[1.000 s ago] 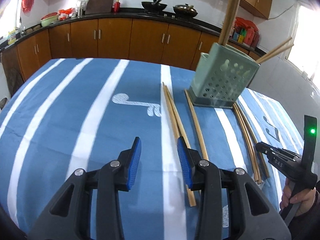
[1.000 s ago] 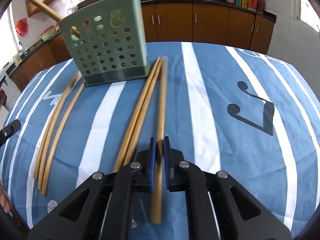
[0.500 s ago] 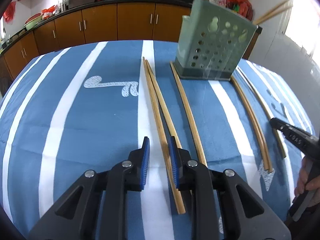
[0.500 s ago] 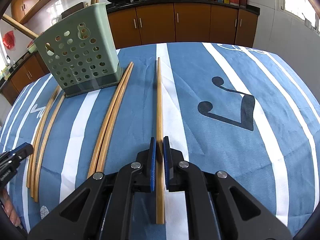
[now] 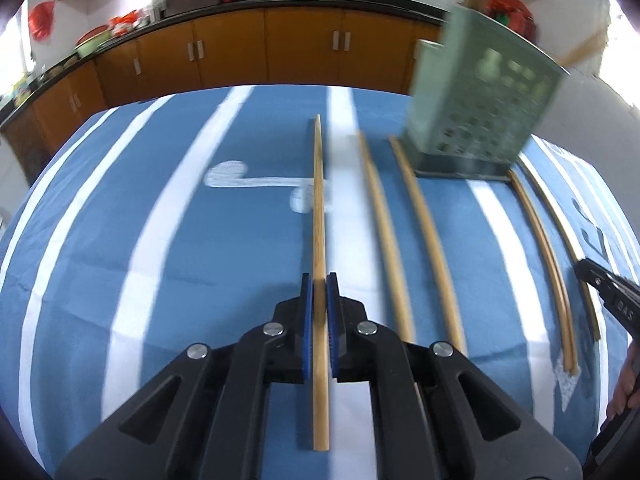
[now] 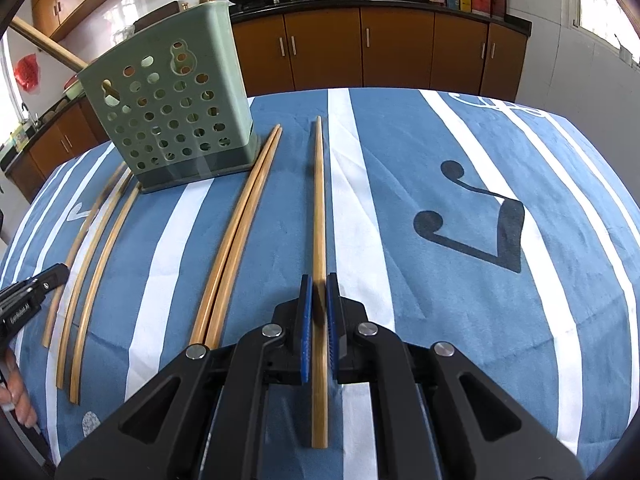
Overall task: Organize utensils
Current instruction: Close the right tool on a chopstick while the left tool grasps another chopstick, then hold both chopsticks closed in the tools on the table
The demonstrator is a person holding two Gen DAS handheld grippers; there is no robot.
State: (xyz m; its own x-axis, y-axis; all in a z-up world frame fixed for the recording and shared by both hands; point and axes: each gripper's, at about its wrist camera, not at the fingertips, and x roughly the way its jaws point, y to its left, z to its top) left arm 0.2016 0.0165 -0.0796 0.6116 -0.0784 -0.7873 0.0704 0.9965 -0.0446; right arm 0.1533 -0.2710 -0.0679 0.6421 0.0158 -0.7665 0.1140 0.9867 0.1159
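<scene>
In the left wrist view, my left gripper (image 5: 319, 280) is shut on a long wooden chopstick (image 5: 318, 200) that runs straight ahead between the blue pads. Two more chopsticks (image 5: 384, 232) lie to its right on the cloth. The green perforated utensil holder (image 5: 480, 120) stands at the far right with chopsticks sticking out of its top. In the right wrist view, my right gripper (image 6: 319, 280) is shut on another chopstick (image 6: 319, 200). A pair of chopsticks (image 6: 240, 232) lies to its left, beside the holder (image 6: 172, 120).
A blue cloth with white stripes (image 6: 440, 280) covers the table. Curved-looking chopsticks (image 6: 92, 248) lie left of the holder, near the left gripper's tip (image 6: 28, 300) and a hand (image 6: 16, 392). The right gripper's tip (image 5: 612, 296) shows at the right edge. Brown cabinets (image 5: 300, 48) line the back.
My left gripper moved forward and down, and its jaws went from open to shut on a chopstick. The right gripper kept its grip and hardly moved.
</scene>
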